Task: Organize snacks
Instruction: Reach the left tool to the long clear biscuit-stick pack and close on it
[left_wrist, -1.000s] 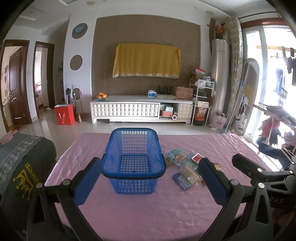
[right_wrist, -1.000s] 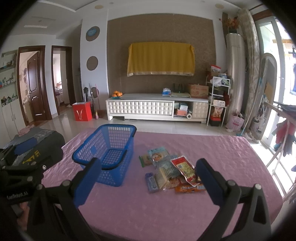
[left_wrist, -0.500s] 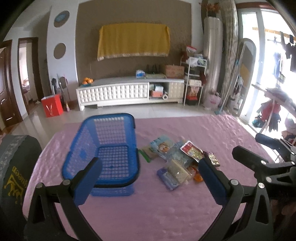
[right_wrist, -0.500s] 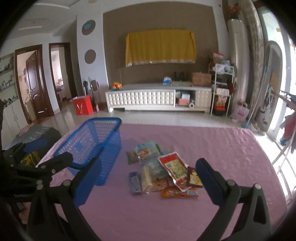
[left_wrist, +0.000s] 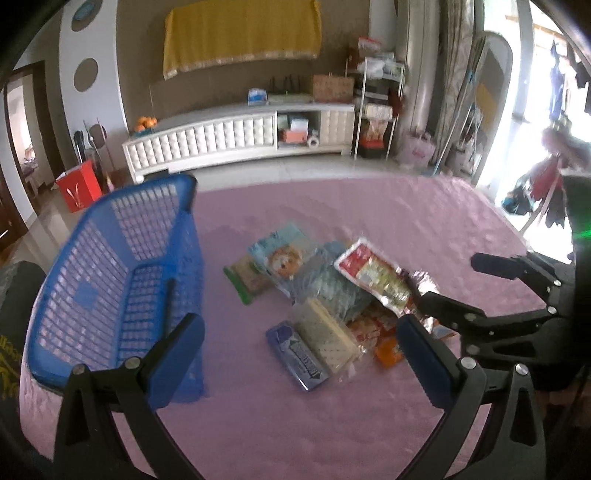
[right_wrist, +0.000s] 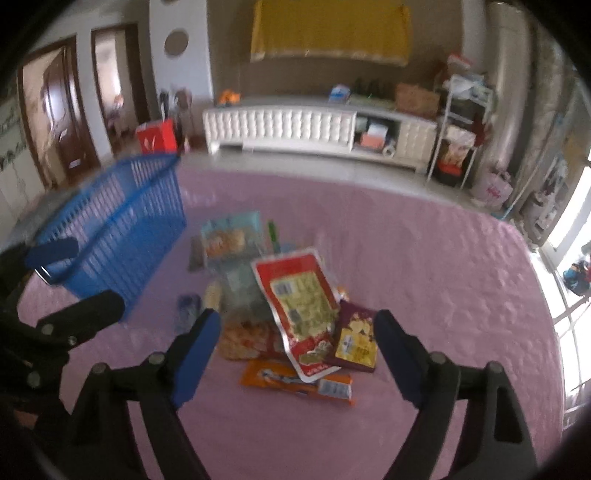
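Observation:
A blue plastic basket (left_wrist: 122, 280) stands empty on the pink tablecloth, left of a pile of snack packets (left_wrist: 325, 291). The pile also shows in the right wrist view (right_wrist: 280, 302), with a red-and-white packet (right_wrist: 299, 299) on top, a maroon packet (right_wrist: 356, 339) and an orange bar (right_wrist: 295, 380). A blue bar (left_wrist: 299, 354) and a clear cracker pack (left_wrist: 325, 332) lie at the near side of the pile. My left gripper (left_wrist: 299, 354) is open and empty, above the near side of the pile. My right gripper (right_wrist: 295, 347) is open and empty, just above the pile.
The pink tablecloth (left_wrist: 369, 424) covers the table. The basket (right_wrist: 110, 240) sits at the table's left side. A dark cushion (left_wrist: 11, 332) lies beyond the left edge. A white TV cabinet (left_wrist: 236, 136) stands across the floor behind the table.
Both grippers have moved forward and down toward the snack pile, which now looks larger and closer. The left view has swung right, leaving the basket on its left. Both stay open.

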